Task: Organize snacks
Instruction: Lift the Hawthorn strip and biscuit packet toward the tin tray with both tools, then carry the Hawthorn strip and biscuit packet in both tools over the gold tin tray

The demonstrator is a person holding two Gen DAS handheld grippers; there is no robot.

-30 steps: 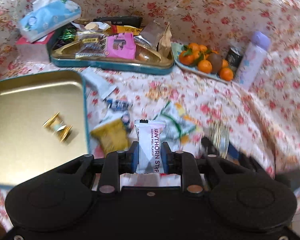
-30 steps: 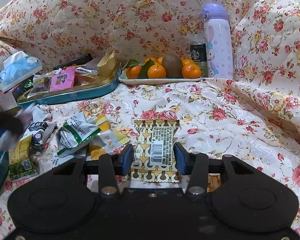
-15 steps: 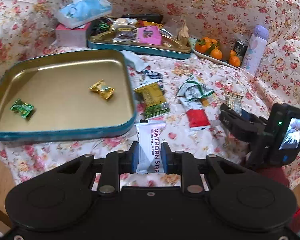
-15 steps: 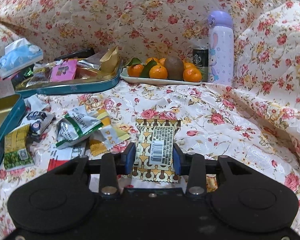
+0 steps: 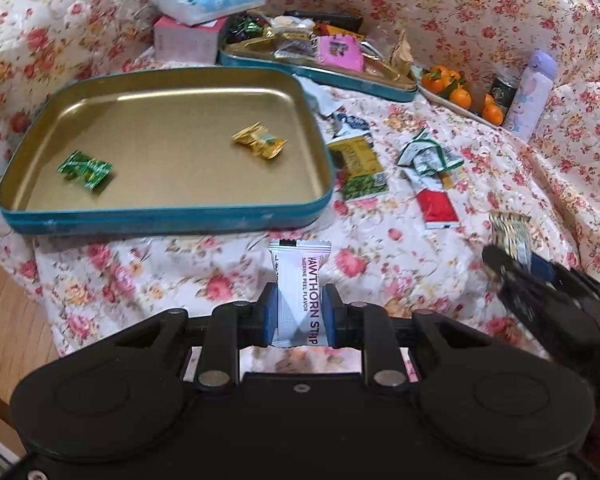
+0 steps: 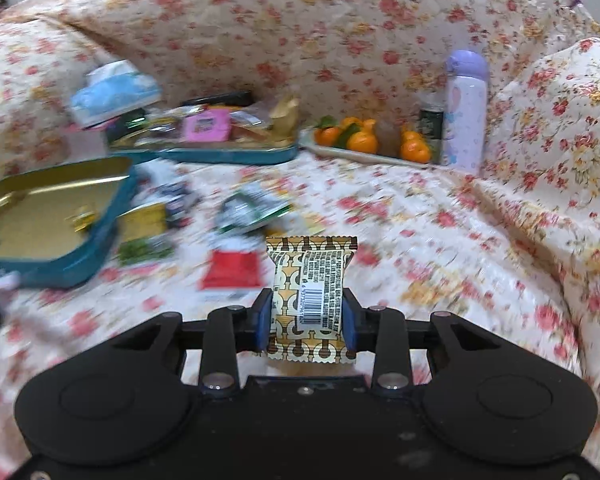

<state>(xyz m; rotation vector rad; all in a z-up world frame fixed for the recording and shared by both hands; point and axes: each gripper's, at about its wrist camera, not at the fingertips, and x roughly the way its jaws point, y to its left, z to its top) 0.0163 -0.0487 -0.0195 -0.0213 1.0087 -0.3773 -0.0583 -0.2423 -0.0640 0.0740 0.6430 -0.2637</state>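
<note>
Off the cloth (image 6: pixel 420 240) now (lifted): gold packet (image 6: pixel 310 280)

I see a metal tin (image 5: pixel 168 216) near the cloth's left edge, its inside a smooth brushed gold, its outer wall scuffed teal paint. The flowered cloth (image 5: pixel 380 276) under everything looks glossy and creased. My left gripper (image 5: pixel 299 312) is matt black plastic with blue pads, pinching a smooth white film packet (image 5: pixel 298 280); the right's gold-patterned wrapper (image 6: pixel 310 288) shines like foil.
</note>
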